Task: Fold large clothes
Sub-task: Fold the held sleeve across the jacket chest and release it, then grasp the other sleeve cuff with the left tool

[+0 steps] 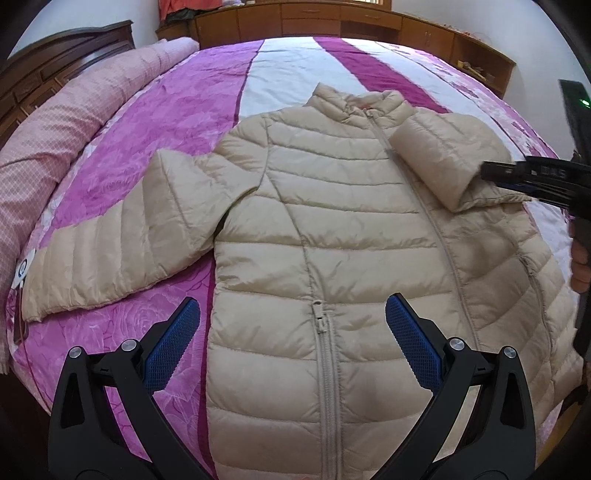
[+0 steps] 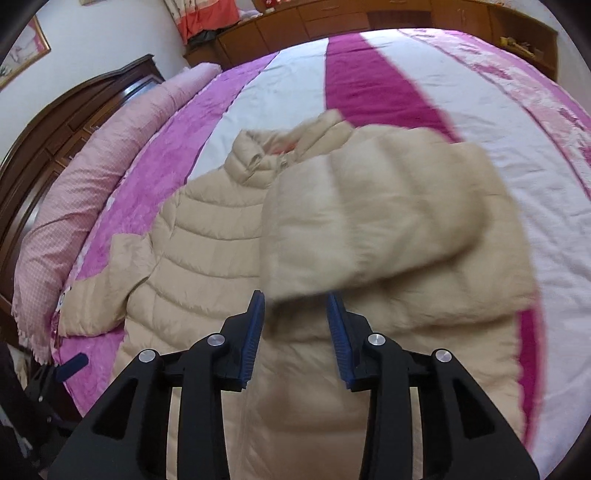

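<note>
One beige quilted puffer jacket point(image 1: 332, 236) lies front-up and zipped on the bed's pink, magenta and white striped bedspread point(image 1: 207, 96), collar toward the far wooden cabinets point(image 1: 332, 18). It has two sleeves: the left sleeve point(image 1: 110, 240) lies spread out flat on the cover, while the right sleeve point(image 2: 369, 214) is folded across the chest. The left gripper point(image 1: 291, 347) hovers over the jacket's lower hem, its two blue-padded fingers point(image 1: 173, 343) spread wide with nothing between them. The right gripper point(image 2: 295, 332) sits at the folded sleeve's cuff, jaws parted with a gap; whether they pinch the blurred fabric cannot be told. One rolled pink checked quilt point(image 1: 74, 122) lies along the dark wooden headboard point(image 1: 44, 62).
</note>
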A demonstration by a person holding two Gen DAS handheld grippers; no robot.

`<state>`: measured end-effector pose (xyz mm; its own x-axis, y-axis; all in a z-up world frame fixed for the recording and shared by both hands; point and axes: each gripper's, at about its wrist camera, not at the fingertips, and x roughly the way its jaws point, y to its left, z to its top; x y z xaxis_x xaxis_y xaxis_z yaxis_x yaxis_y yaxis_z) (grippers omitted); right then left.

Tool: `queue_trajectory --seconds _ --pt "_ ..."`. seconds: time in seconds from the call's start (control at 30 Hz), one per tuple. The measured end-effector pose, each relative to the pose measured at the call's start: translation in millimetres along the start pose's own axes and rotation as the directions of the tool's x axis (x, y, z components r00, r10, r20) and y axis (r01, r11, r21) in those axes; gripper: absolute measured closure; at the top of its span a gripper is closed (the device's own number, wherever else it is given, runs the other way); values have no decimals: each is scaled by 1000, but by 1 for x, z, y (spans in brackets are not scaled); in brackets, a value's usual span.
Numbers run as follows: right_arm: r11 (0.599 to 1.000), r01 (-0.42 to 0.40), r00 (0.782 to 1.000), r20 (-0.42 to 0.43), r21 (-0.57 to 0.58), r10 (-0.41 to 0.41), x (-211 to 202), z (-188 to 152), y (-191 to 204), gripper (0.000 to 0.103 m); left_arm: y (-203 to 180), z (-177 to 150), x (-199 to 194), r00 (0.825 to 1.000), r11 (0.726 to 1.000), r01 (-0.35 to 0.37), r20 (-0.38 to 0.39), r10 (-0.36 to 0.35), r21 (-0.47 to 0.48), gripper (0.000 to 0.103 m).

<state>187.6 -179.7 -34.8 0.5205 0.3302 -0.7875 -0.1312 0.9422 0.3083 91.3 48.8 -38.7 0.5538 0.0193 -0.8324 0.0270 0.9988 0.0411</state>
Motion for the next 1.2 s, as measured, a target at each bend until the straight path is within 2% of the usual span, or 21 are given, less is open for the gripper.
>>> queue_trajectory --seconds 0.2,0.37,0.53,0.63,0.77,0.87,1.0,1.1,1.2 --pt "997 61 997 40 45 -63 -71 -18 -29 58 -12 4 -15 999 1000 20 29 -21 22 3" --pt "994 69 995 69 84 -75 -133 -38 -34 58 -28 8 -27 997 997 49 48 -52 55 3" --pt "991 33 994 101 130 -46 -182 -52 -24 54 -47 13 -37 994 991 83 65 -90 104 3" --pt "989 -8 992 123 146 -10 -197 -56 -13 53 -58 18 -41 991 986 100 73 -110 134 3" --pt "967 -101 981 186 235 57 -192 -65 -9 45 -75 23 -45 988 979 101 93 -119 176 3" --pt "944 -100 975 218 313 31 -165 -71 -21 41 -91 30 -45 986 973 102 108 -126 207 3" --pt "927 0 979 190 374 -77 -125 -72 -44 40 -114 40 -41 983 963 101 124 -135 250 3" --pt "916 118 969 157 384 -190 -98 -72 -68 38 -134 48 -33 981 953 97 133 -140 288 3" --pt "905 185 958 136 384 -254 -86 -73 -89 38 -158 56 -21 979 942 95 140 -146 321 3"
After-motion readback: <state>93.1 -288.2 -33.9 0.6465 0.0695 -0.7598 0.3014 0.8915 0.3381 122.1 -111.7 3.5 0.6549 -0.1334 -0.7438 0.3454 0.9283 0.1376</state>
